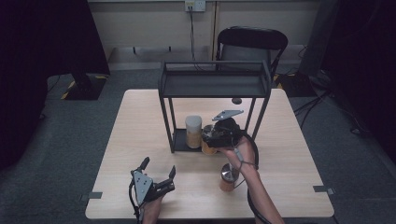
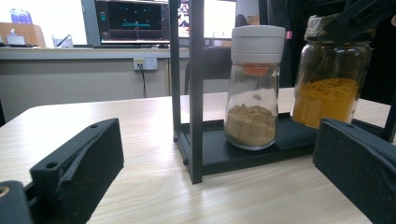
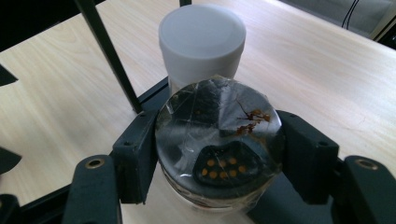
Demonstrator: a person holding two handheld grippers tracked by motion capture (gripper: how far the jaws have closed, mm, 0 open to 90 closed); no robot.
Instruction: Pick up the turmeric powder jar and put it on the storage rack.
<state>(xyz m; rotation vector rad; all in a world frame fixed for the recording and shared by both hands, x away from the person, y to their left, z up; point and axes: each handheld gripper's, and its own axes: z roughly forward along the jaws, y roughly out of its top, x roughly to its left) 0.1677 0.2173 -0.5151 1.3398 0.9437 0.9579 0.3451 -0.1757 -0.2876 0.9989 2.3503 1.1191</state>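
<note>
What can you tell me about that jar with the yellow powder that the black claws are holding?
The yellow-powder jar is clear glass, about half full of bright yellow-orange powder. Its black shaker lid, with small holes, is wrapped in crinkled clear film. It stands upright at the rack's lower shelf, close beside a white-capped jar. The right gripper is clamped on its lid from both sides.

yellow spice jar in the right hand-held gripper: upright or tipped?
Upright. The yellow spice jar stands vertical beside the white-capped jar, powder level; the right hand-held gripper clamps its lid from both sides.
</note>
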